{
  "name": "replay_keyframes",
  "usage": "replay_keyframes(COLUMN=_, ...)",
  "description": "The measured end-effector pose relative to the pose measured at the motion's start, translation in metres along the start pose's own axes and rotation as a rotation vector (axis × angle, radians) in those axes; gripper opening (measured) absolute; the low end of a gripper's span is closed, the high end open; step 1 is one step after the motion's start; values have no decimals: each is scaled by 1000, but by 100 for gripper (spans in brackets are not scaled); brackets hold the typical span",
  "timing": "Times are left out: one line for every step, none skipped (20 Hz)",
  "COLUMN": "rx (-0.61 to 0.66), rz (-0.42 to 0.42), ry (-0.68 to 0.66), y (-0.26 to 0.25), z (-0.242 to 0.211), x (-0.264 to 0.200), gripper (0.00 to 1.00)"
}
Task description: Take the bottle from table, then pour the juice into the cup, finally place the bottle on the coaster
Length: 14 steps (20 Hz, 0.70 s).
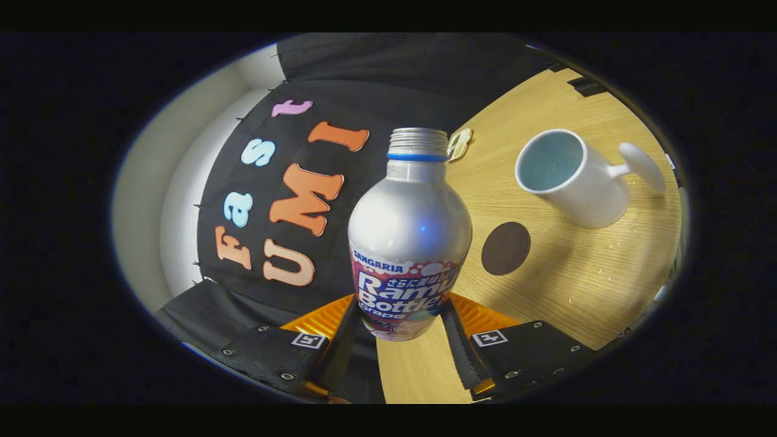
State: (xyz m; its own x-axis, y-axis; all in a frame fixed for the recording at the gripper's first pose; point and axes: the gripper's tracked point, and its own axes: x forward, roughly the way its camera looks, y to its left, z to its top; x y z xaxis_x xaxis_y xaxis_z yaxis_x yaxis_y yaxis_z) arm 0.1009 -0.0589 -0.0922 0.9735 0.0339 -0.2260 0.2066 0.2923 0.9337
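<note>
Gripped low on its body between both fingers of the gripper point(400, 340), the bottle point(408, 243) is held with its uncapped neck pointing forward. The cup point(573, 179) stands on the table point(576, 273) beyond, right of the neck, the coaster point(505, 248) nearer.

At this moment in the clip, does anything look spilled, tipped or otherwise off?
Small pale specks lie scattered on the table beside the cup, like crumbs or droplets. Otherwise nothing stands out: the claw grips the uncapped bottle, and the coaster lies bare.
</note>
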Motion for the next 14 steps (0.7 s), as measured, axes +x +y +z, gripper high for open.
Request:
replay_keyframes(rx=17, rz=-6, ry=2, y=-2, z=0, x=2, gripper=72)
replay_keyframes(rx=35, rz=-10, ry=3, y=-2, z=1, x=2, gripper=72)
replay_keyframes(rx=54, rz=-12, ry=6, y=-2, z=0, x=3, gripper=72)
replay_keyframes(rx=73, rz=-12, ry=6, y=-1, z=1, x=5, gripper=72)
replay_keyframes(rx=90, rz=-12, ry=7, y=0, z=2, x=6, gripper=72)
replay_keyframes(rx=104, rz=-13, ry=7, y=0, z=3, x=6, gripper=72)
replay_keyframes(rx=115, rz=-16, ry=9, y=1, z=4, x=8, gripper=72)
replay_keyframes(rx=126, rz=-21, ry=15, y=1, z=3, x=8, gripper=72)
replay_keyframes(rx=137, rz=-22, ry=16, y=2, z=4, x=11, gripper=72)
replay_keyframes(rx=150, rz=-22, ry=15, y=3, z=6, x=11, gripper=72)
replay_keyframes(rx=166, rz=-22, ry=19, y=2, z=6, x=12, gripper=72)
replay_keyframes(rx=185, rz=-18, ry=18, y=4, z=7, x=11, gripper=72)
replay_keyframes(rx=203, rz=-17, ry=19, y=5, z=8, x=12, gripper=72)
replay_keyframes(rx=219, rz=-20, ry=19, y=6, z=8, x=12, gripper=72)
